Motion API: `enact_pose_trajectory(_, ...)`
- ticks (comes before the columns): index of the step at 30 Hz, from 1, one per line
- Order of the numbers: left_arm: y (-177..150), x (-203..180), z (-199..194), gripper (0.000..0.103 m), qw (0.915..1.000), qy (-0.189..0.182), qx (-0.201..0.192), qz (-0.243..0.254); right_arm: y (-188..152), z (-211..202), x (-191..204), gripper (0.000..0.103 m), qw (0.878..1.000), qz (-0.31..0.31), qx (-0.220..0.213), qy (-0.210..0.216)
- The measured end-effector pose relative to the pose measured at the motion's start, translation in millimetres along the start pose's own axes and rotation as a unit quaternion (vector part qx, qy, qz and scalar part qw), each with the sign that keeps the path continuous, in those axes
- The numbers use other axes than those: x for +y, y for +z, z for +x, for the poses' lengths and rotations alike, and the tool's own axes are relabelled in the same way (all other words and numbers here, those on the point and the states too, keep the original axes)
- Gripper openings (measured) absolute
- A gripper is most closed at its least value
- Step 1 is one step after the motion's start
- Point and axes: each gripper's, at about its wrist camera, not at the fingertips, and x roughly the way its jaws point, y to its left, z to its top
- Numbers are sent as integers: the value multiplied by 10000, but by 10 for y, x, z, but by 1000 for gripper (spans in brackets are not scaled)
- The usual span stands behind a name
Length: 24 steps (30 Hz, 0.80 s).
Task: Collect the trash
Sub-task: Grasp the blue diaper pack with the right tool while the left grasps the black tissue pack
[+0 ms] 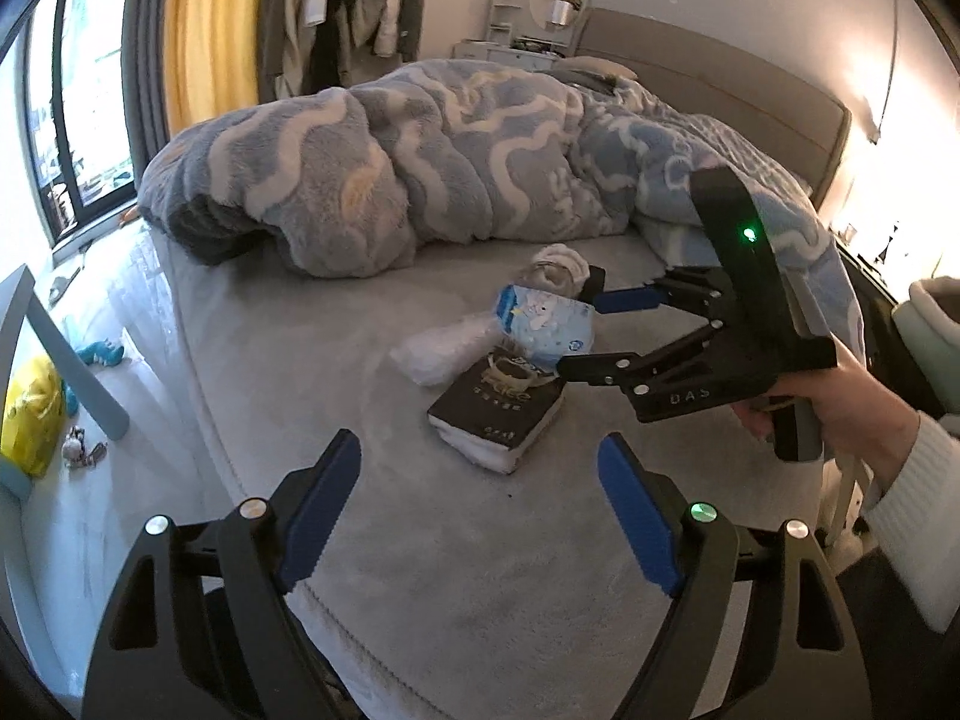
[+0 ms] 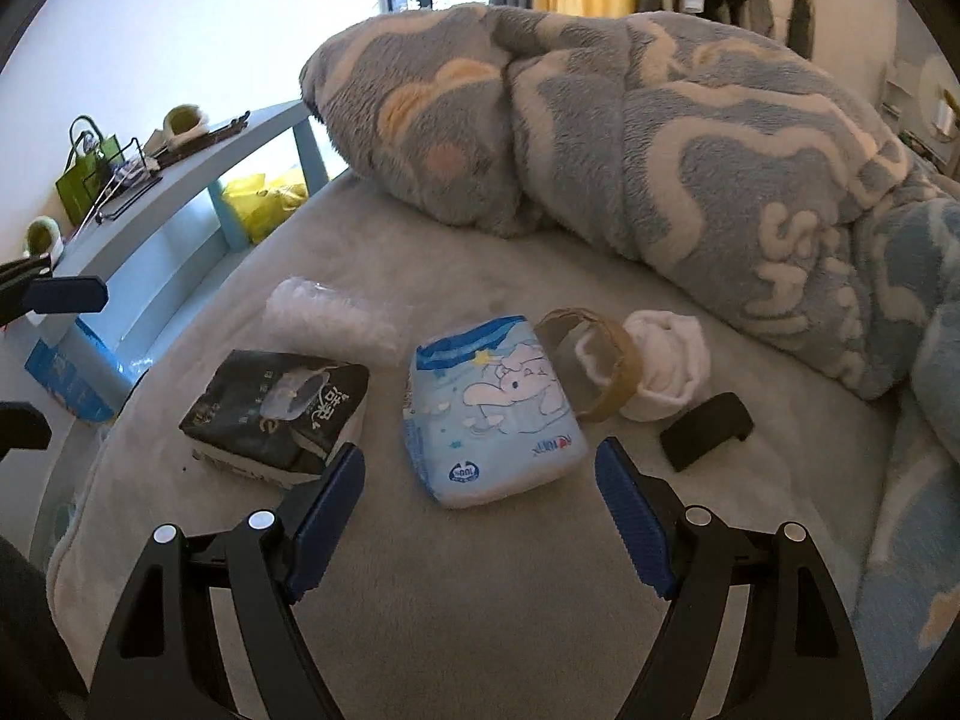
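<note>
While both hand-held grippers are held above the bed [image 2: 456, 618], nothing is grasped by either. The left hand-held gripper [image 1: 480, 513] is seen with its blue pads [image 1: 318, 516] spread wide over bare grey sheet, just short of a black pack [image 1: 495, 414]. The right hand-held gripper [image 2: 480, 516] is likewise released, its jaws standing wide apart and empty, with a blue diaper pack [image 2: 495, 414] lying just ahead of them; in the left wrist view this right hand-held gripper [image 1: 579, 333] is seen around the diaper pack [image 1: 549, 324], though contact cannot be told. It is carried by a hand [image 1: 840, 402] in a white sleeve [image 1: 912, 516].

The trash is gathered mid-bed: the black pack [image 2: 279, 414], a clear plastic wrap [image 2: 330, 318] behind it, the diaper pack, a tape ring [image 2: 591, 360] touching a white sock ball [image 2: 666, 360], and a small black object [image 2: 708, 429] nearby. A blue fleece blanket [image 2: 660, 138] is heaped behind. A pale blue shelf [image 2: 180, 192] and a yellow bag [image 2: 264, 198] are seen beside the bed, with a window [image 1: 66, 102] and yellow curtain [image 1: 210, 30] beyond.
</note>
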Motion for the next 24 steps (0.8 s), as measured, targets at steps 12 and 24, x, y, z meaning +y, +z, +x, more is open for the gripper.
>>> enact_pose_trajectory(12,87,28,229,86,9993,-369,50,41,90,234,-29,80,9997,-105,167,149)
enact_pose_trajectory(24,108,12,595,93,9979,-479,355,257,154,397,-98,63,9980,-251,375,435)
